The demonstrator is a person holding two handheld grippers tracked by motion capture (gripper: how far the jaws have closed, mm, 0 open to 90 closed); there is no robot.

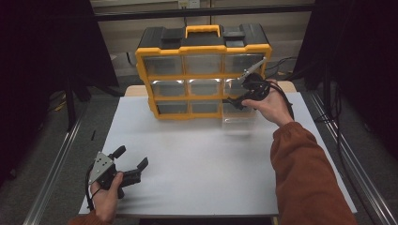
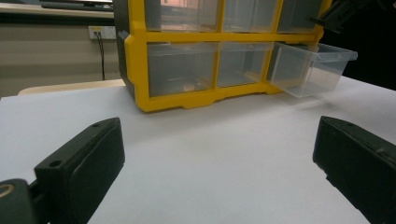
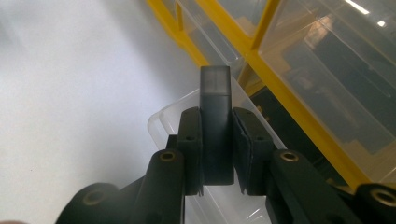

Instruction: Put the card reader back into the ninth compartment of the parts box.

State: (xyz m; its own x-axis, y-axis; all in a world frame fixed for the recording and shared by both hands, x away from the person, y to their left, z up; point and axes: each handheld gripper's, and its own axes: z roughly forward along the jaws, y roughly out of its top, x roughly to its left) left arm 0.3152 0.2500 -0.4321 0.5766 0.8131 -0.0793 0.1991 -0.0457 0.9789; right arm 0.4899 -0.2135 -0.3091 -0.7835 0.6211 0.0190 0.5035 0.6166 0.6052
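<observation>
Dark block (image 3: 215,126), clamped in the right gripper (image 3: 215,140), should be lowered straight into the pulled-out clear drawer (image 3: 173,121) before letting go.

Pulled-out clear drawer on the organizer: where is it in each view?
High view: the clear drawer sticks out of the bottom-right slot, right of centre, under the right gripper.
Left gripper view: upper right, jutting from the cabinet's lower row.
Right gripper view: centre, behind and below the held dark block; clear rim at.
Shared landmark: the yellow organizer frame.
</observation>
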